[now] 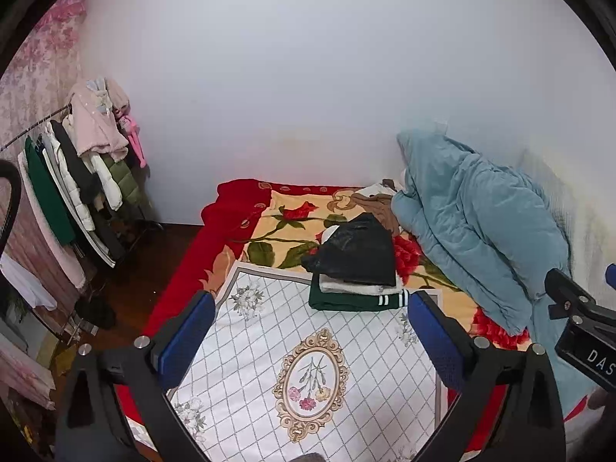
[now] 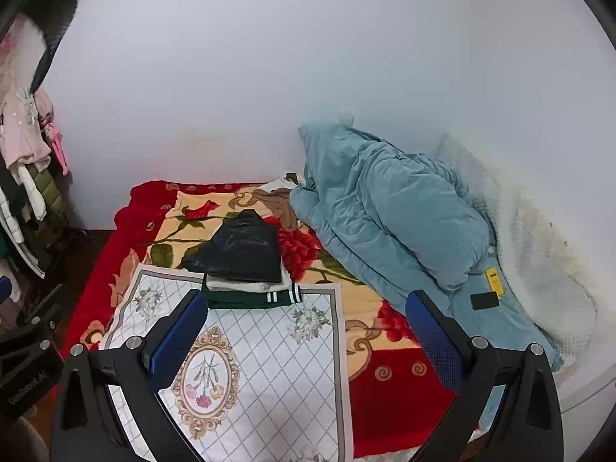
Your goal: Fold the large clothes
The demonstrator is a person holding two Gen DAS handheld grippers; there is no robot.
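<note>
My left gripper [image 1: 312,327] and right gripper [image 2: 306,327]: both spread wide, holding nothing, above the bed [image 2: 385,385]. Folded clothes [image 2: 246,265]: stacked at white mat's [image 2: 277,365] far edge.

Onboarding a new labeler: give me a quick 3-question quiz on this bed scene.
1. True or false: both pairs of jaws, left gripper and right gripper, are open and hold nothing.
2. Which garment tops the folded stack? A. black B. green C. pink
3. Fill in: the blue quilt is bunched against the ____.

Key: 1. true. 2. A, the black garment; the green garment is at the bottom. 3. wall.
</note>
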